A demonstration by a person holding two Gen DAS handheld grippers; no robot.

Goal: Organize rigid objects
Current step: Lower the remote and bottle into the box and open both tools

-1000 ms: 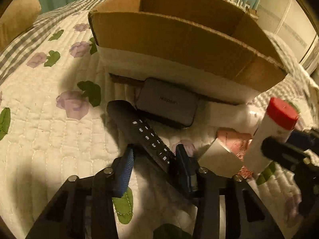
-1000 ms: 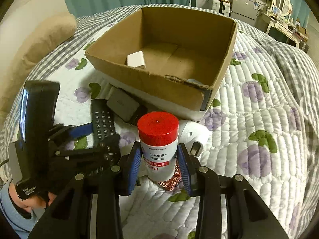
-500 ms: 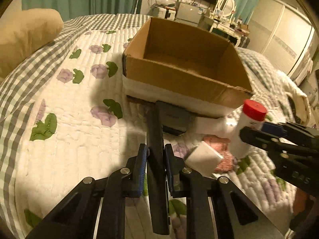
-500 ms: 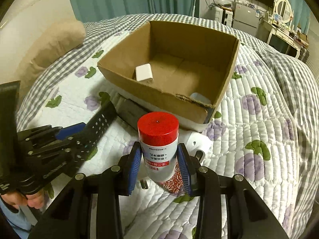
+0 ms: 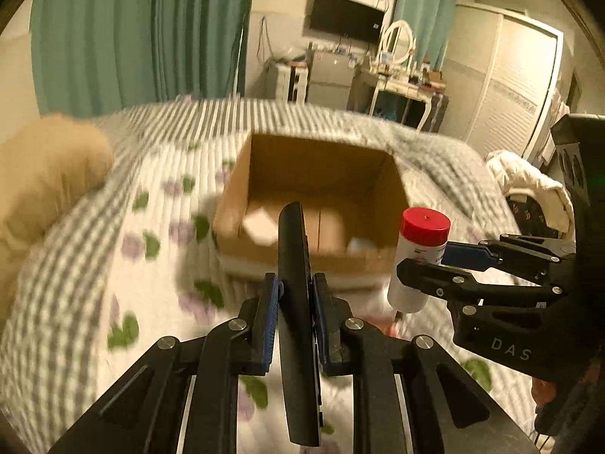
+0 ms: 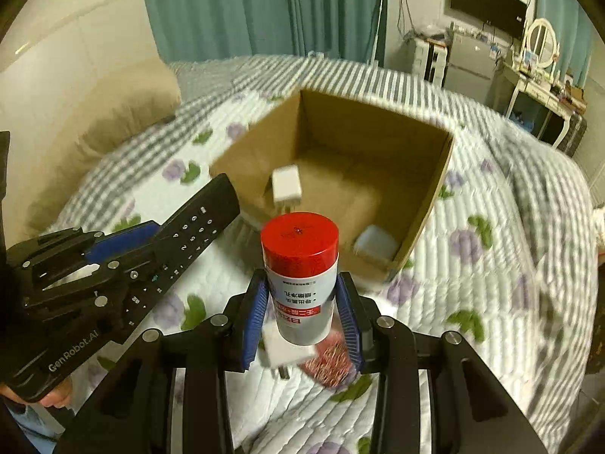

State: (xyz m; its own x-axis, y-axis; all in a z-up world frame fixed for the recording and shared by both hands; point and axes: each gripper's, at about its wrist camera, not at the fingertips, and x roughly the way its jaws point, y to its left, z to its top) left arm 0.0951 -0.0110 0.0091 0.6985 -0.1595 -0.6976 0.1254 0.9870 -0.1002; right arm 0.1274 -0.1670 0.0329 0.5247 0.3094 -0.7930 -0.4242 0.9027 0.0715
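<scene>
My left gripper (image 5: 293,287) is shut on a black remote control (image 5: 297,302), held edge-up above the bed in front of the open cardboard box (image 5: 314,174). The remote (image 6: 189,234) and left gripper (image 6: 124,249) also show in the right wrist view. My right gripper (image 6: 302,302) is shut on a white bottle with a red cap (image 6: 300,276), lifted above the bed near the box (image 6: 427,196). The bottle (image 5: 419,261) shows right of the remote. A white block (image 6: 286,185) and a pale object (image 6: 376,244) lie inside the box.
A white adapter (image 6: 281,352) and a red patterned packet (image 6: 331,357) lie on the quilt (image 6: 491,295) below the bottle. A tan pillow (image 6: 124,113) sits at the left. Teal curtains, a desk and a wardrobe stand beyond the bed.
Both grippers have risen with their objects. The left gripper closed on the remote and lifted it off the quilt; the box now appears lower and farther in both views.
</scene>
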